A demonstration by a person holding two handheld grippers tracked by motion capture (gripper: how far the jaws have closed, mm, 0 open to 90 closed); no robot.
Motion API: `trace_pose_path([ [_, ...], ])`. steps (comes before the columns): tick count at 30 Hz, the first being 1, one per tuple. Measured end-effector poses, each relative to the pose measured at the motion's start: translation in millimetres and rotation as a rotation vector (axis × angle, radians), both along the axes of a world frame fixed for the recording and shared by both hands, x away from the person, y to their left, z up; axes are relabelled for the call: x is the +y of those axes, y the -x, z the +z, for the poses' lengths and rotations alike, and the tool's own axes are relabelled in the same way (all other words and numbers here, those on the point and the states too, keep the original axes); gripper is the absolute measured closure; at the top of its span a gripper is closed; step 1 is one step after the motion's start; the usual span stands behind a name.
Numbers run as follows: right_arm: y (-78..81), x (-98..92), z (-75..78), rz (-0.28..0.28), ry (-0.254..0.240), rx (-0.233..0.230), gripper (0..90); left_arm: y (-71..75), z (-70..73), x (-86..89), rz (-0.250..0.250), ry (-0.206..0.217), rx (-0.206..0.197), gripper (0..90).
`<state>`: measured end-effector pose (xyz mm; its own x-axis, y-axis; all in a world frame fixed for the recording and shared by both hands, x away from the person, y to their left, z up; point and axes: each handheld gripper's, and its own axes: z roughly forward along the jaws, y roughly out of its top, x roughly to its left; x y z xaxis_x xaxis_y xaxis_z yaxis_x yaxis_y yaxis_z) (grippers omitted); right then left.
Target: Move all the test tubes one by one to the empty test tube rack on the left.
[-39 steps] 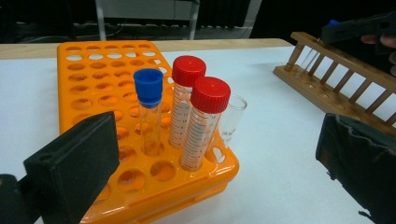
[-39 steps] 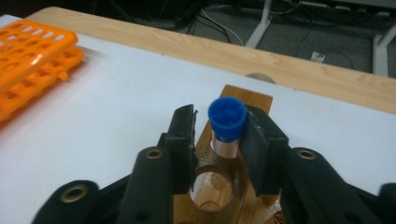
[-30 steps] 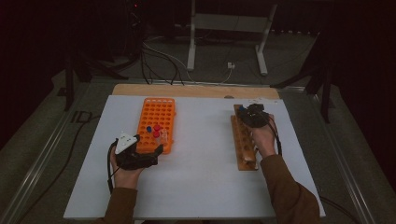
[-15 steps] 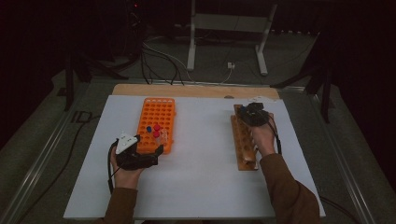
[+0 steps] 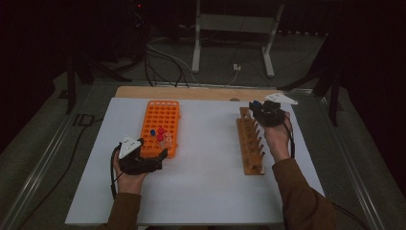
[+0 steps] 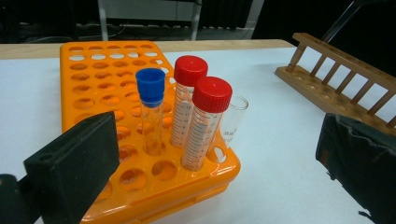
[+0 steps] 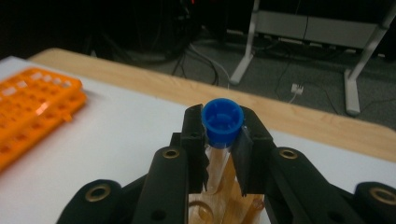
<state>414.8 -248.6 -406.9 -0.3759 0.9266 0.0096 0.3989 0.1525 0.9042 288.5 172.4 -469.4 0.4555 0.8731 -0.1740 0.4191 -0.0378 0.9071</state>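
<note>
An orange tube rack holds a blue-capped tube, two red-capped tubes and an uncapped clear tube at its near right corner. My left gripper hangs open just short of that corner, its jaws wide apart with nothing between them. My right gripper is shut on another blue-capped tube. It holds that tube upright over the far end of the wooden rack.
A white mat covers the table, with a wooden strip along its far edge. Beyond the table are cables and a metal stand on the dark floor. Open mat lies between the two racks.
My left gripper has drawn back slightly from the orange rack toward the near edge. My right gripper, with its tube, has shifted a little toward the far end of the wooden rack.
</note>
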Motion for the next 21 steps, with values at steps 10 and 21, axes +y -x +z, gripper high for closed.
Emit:
trace_pose_path([
  [10, 23.3, 12.7, 20.4, 0.106, -0.005, -0.047, 76.2, 2.2, 3.1, -3.4, 0.009, -0.013, -0.025, 0.6],
  [21, 46.4, 37.8, 2.3, 0.254, 0.004, 0.012, 76.1, 10.4, 16.9, -27.9, -0.031, -0.056, -0.100, 0.8],
])
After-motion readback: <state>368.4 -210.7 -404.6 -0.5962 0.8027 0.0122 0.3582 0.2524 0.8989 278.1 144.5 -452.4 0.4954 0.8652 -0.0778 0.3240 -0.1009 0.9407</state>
